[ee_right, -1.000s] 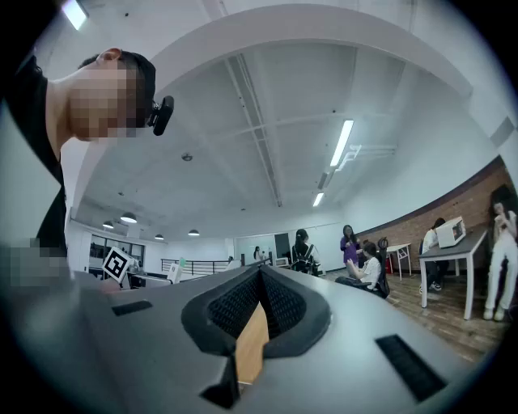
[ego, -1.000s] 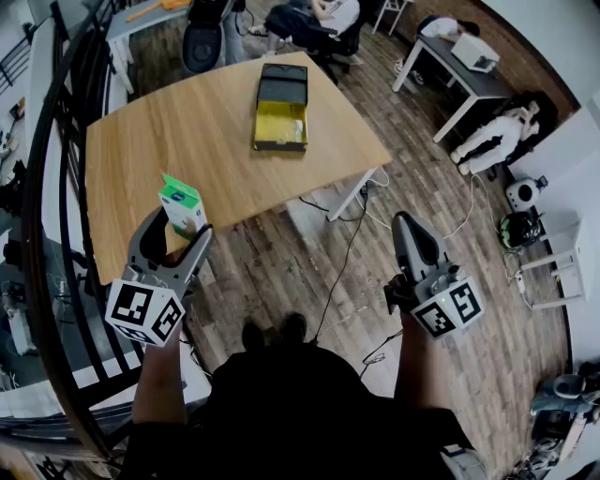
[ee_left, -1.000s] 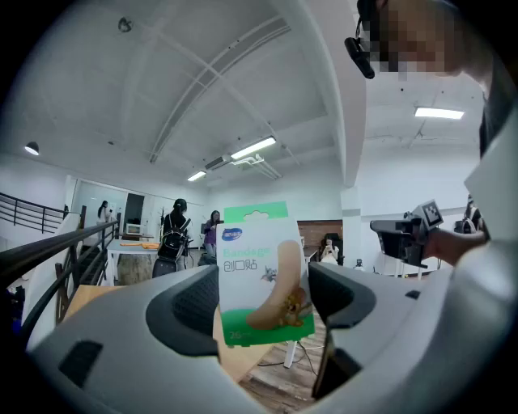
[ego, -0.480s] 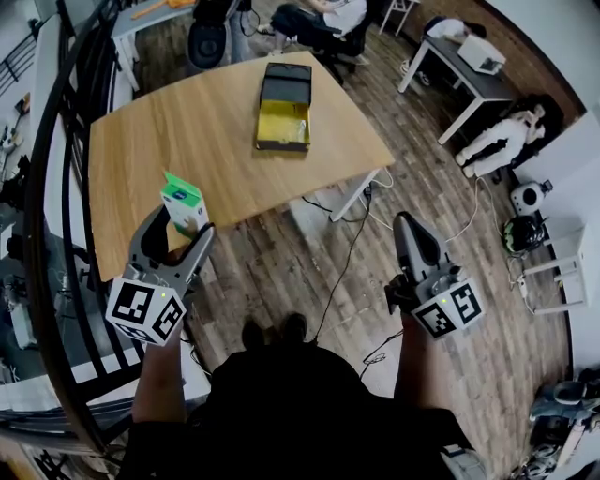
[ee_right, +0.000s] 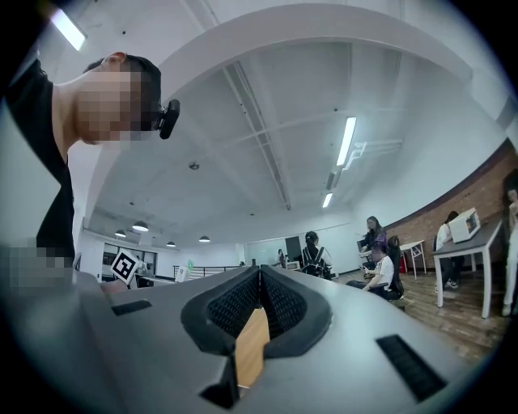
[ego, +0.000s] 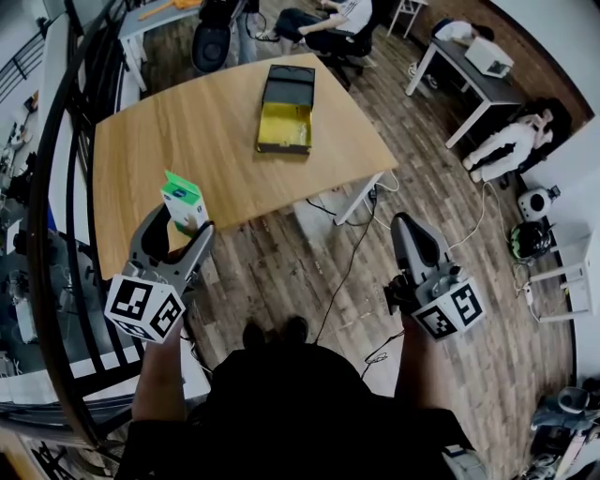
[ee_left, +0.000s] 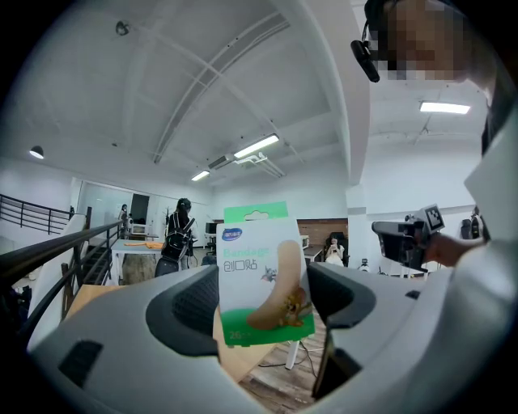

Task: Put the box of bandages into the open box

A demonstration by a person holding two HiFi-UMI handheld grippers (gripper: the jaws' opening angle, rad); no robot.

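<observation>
My left gripper (ego: 180, 223) is shut on a white and green box of bandages (ego: 184, 202), held upright over the near left corner of the wooden table (ego: 197, 131). In the left gripper view the box of bandages (ee_left: 264, 273) stands between the two grey jaws, with a cartoon bandage printed on it. The open box (ego: 286, 110), black with a yellow inside, lies flat at the table's far right part. My right gripper (ego: 415, 237) is shut with nothing in it, above the wooden floor to the right of the table; its pads (ee_right: 278, 300) meet tip to tip.
A black railing (ego: 56, 187) curves along the left side. Cables (ego: 349, 251) trail over the floor under the table's right edge. Seated people (ego: 330, 21) and chairs are beyond the table, and a white desk (ego: 466, 66) stands at the far right.
The view has shifted slightly, so the table and open box sit a little higher and further right. Both grippers keep their places, and the bandage box stays in the left one.
</observation>
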